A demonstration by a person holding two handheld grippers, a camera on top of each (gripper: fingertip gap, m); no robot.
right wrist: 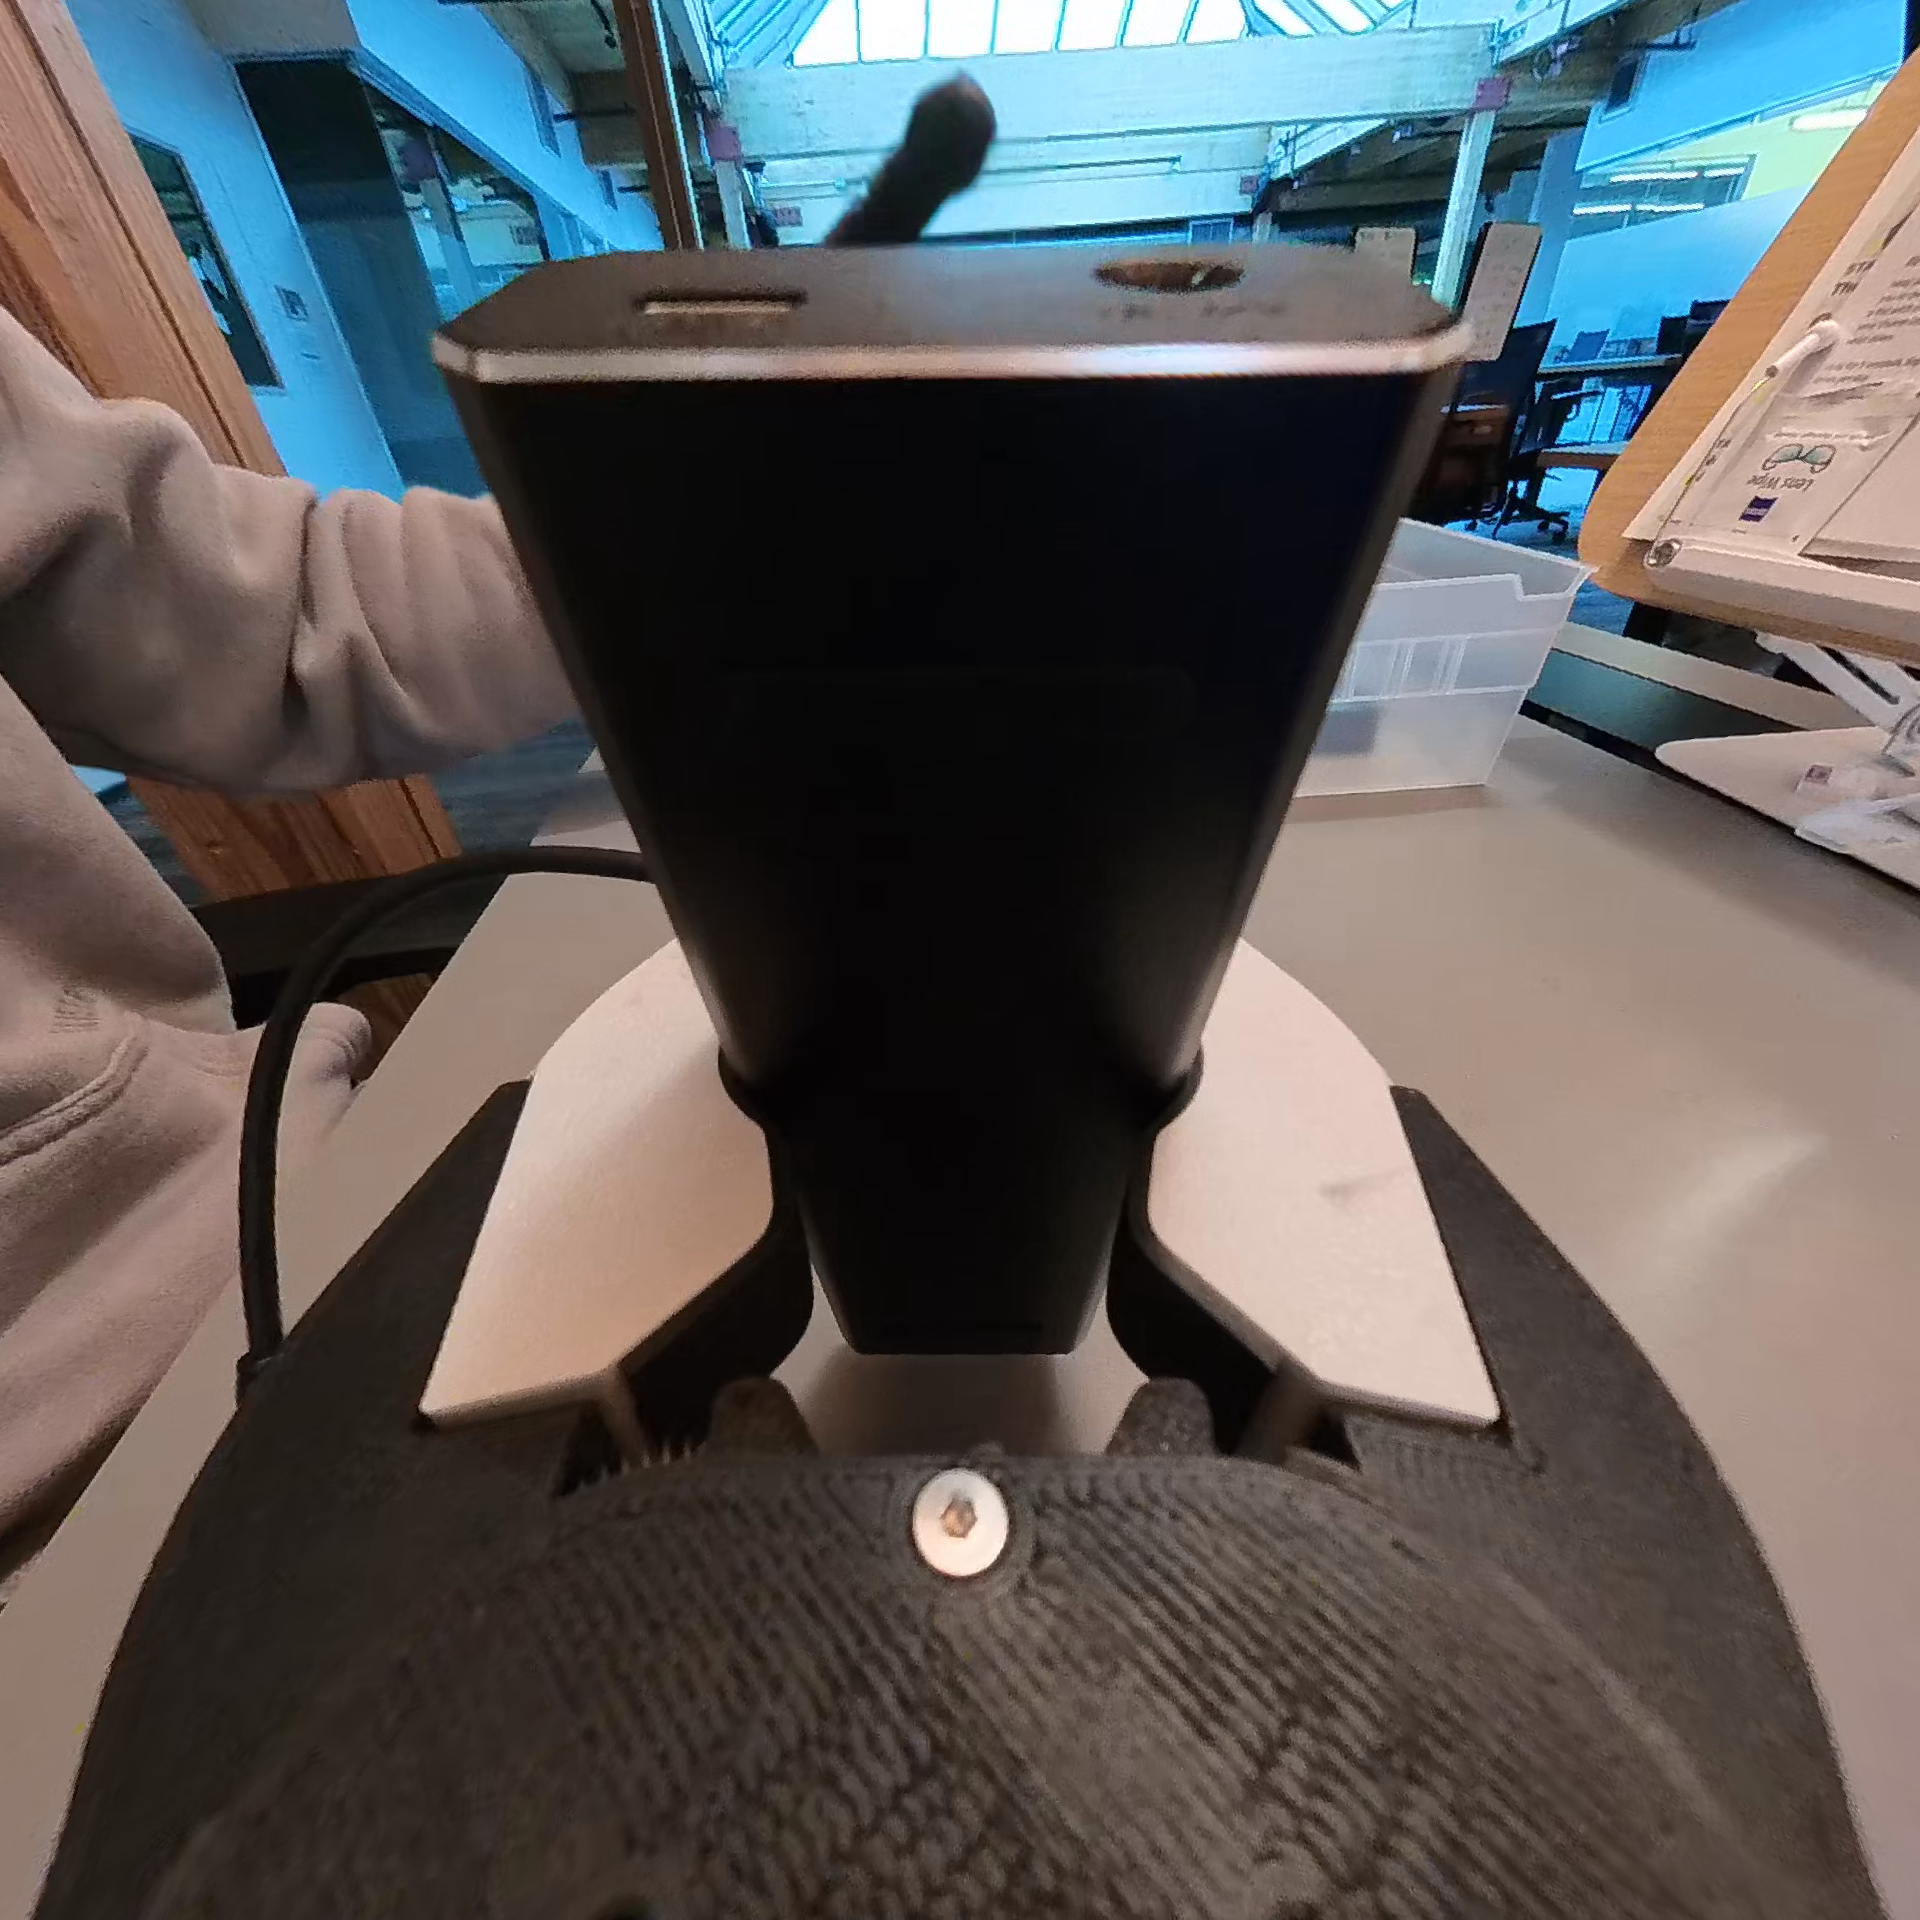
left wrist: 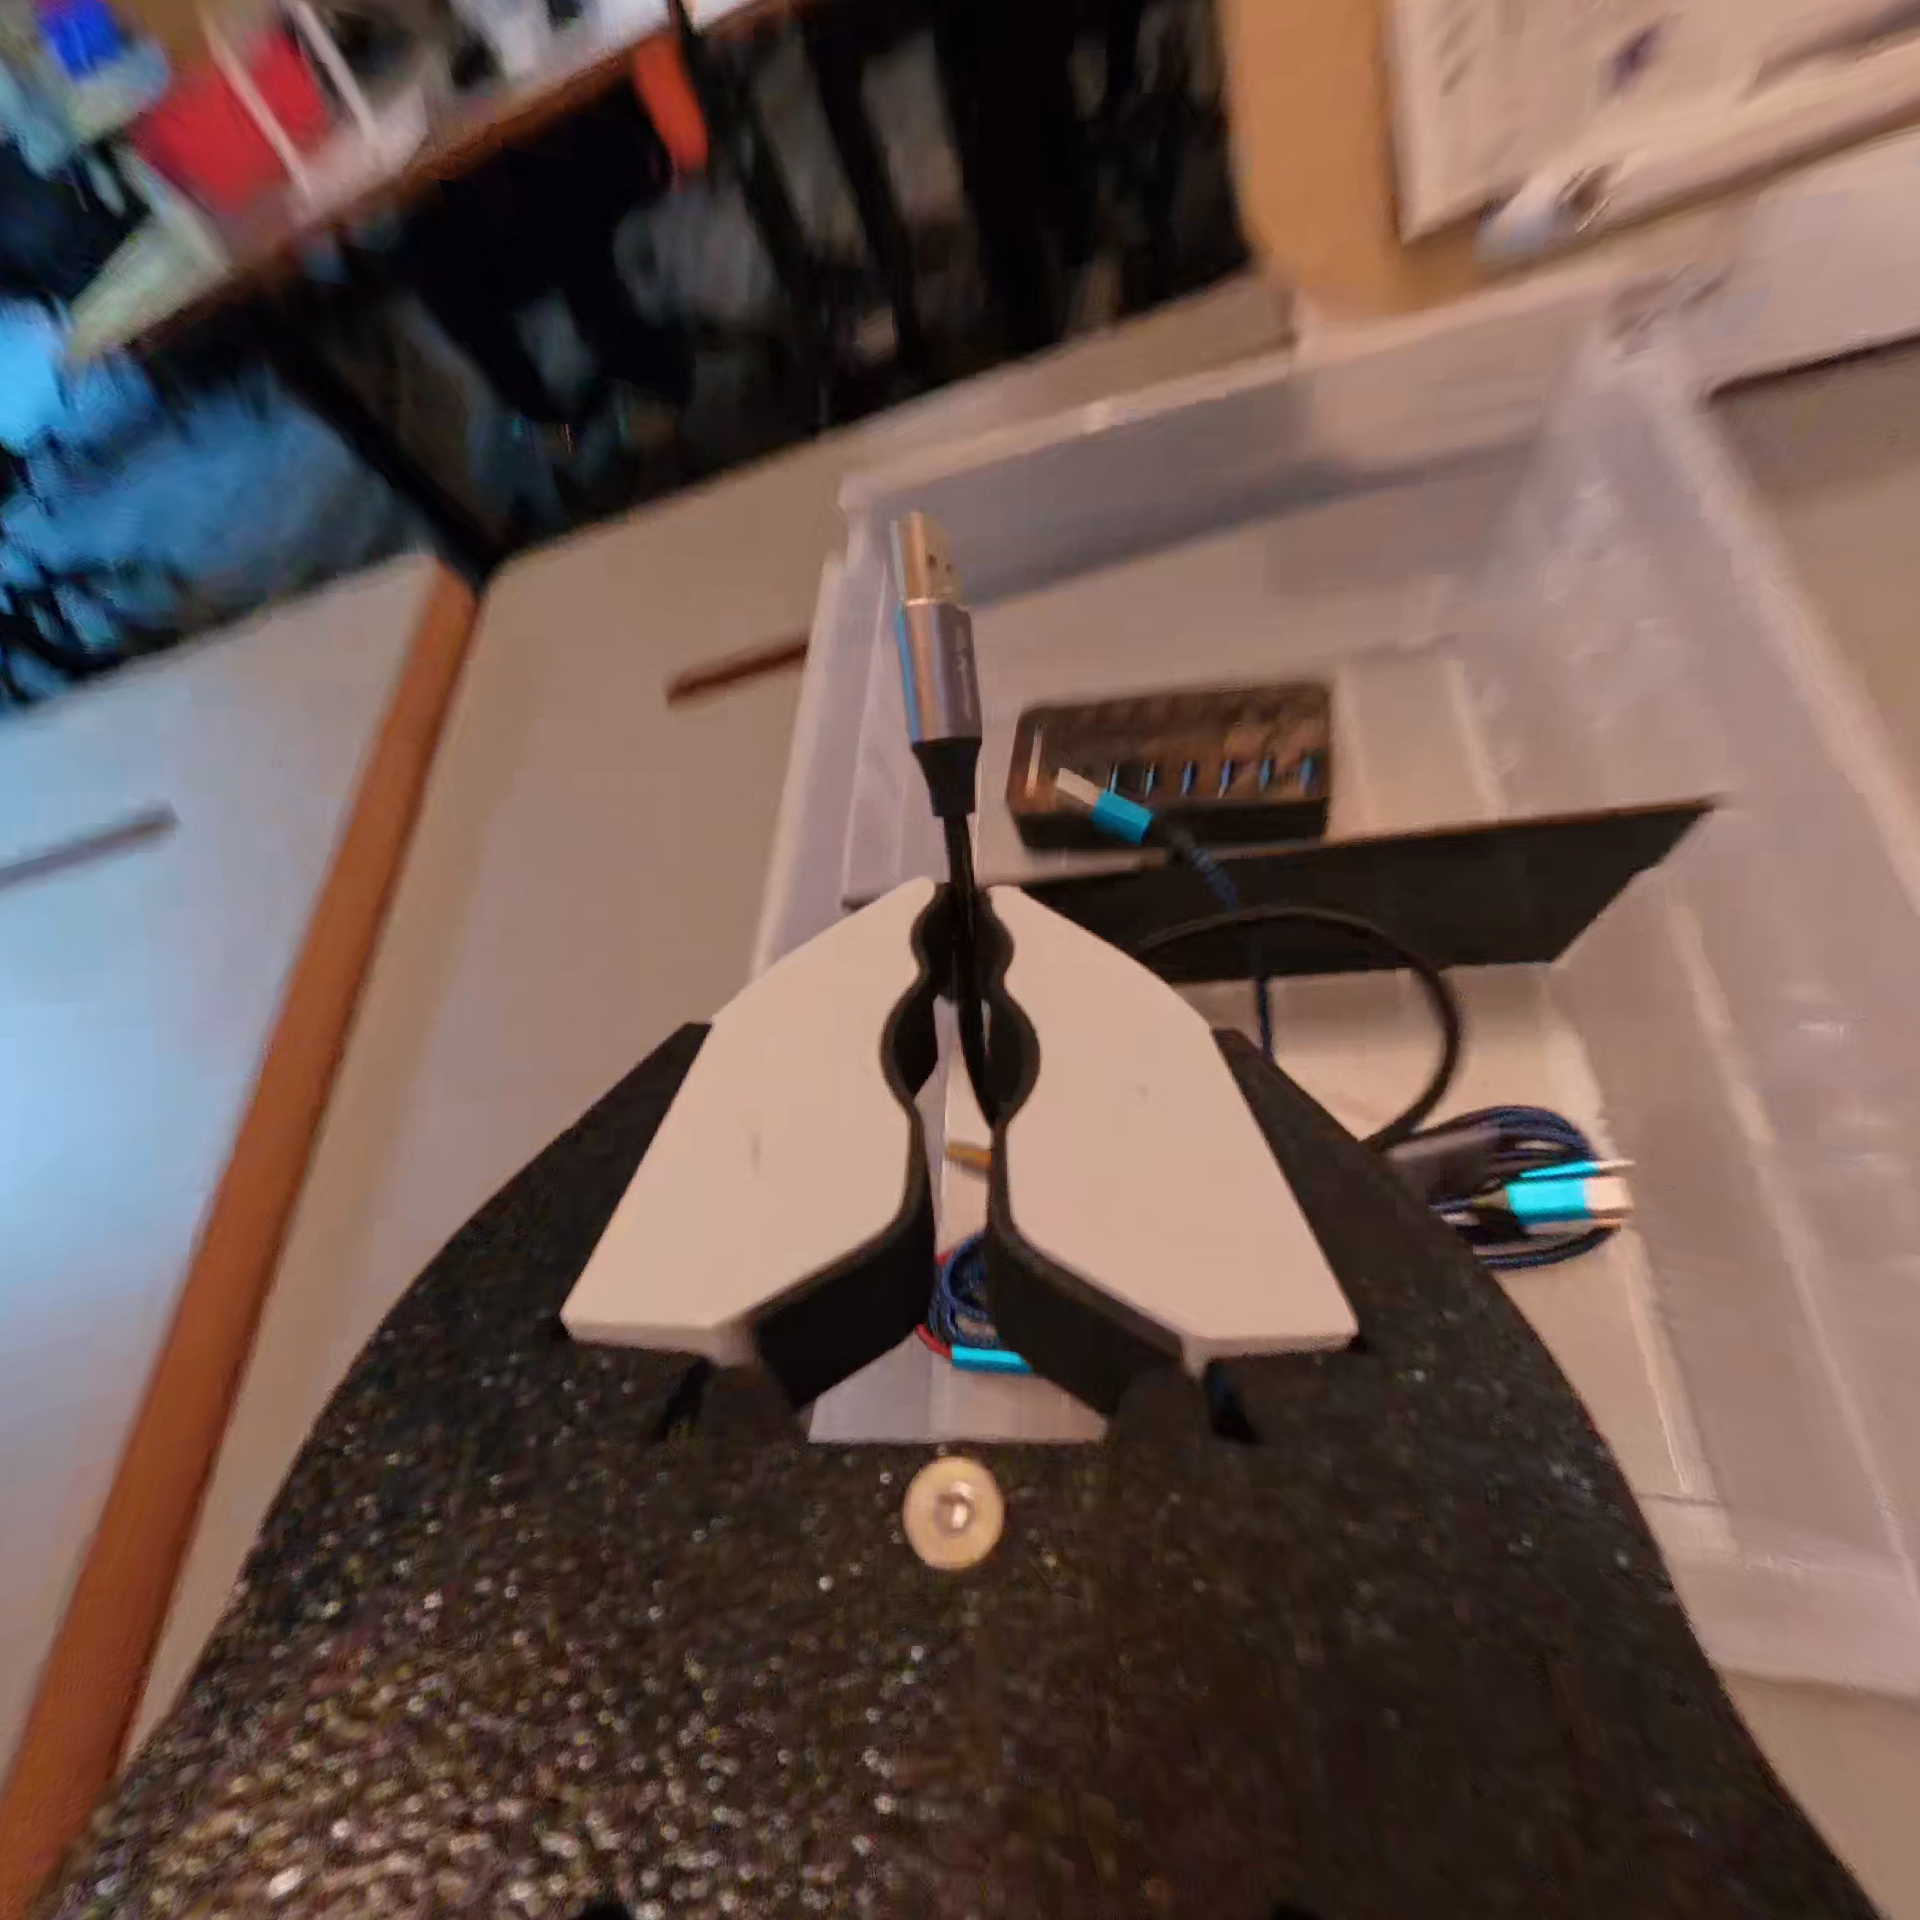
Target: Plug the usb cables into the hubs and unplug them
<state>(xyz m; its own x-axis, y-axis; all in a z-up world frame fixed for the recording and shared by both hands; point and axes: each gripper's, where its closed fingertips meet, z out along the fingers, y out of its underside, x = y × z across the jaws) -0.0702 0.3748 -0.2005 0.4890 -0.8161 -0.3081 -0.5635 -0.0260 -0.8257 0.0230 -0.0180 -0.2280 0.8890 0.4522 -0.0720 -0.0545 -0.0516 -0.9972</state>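
Left wrist view shows the left gripper [left wrist: 961,914] clenched on a black USB cable [left wrist: 961,935], its white fingers [left wrist: 790,1132] pinching the cord just below the plug. The grey-sleeved USB-A plug [left wrist: 935,644] stands beyond the fingertips, its long axis running along the fingers, the metal end pointing away from the camera and leaning slightly left. Beyond it a clear plastic bin [left wrist: 1351,436] sits on the pale table [left wrist: 582,727]. Inside the bin lies a black multi-port hub [left wrist: 1174,769], long axis left to right, its row of ports facing the camera; a blue-tipped connector [left wrist: 1117,816] rests against its port face, though whether it is seated I cannot tell. A bundle of blue braided cables [left wrist: 1507,1195] lies in the bin to the right, and a black cable loop [left wrist: 1351,997] curves between hub and bundle.

Right wrist view has the right gripper [right wrist: 961,1081] grasping a second black hub [right wrist: 956,675] by its near end. The hub's long axis runs away from the camera and tilts upward, its far end face with a slot port and a round socket turned upward. A black cable stub [right wrist: 914,166] sticks up behind it. A grey sleeve [right wrist: 260,623] reaches across at left, and a black cord [right wrist: 270,1091] runs beside the gripper body. A clear bin [right wrist: 1444,665] stands on the table [right wrist: 1558,1039] behind.
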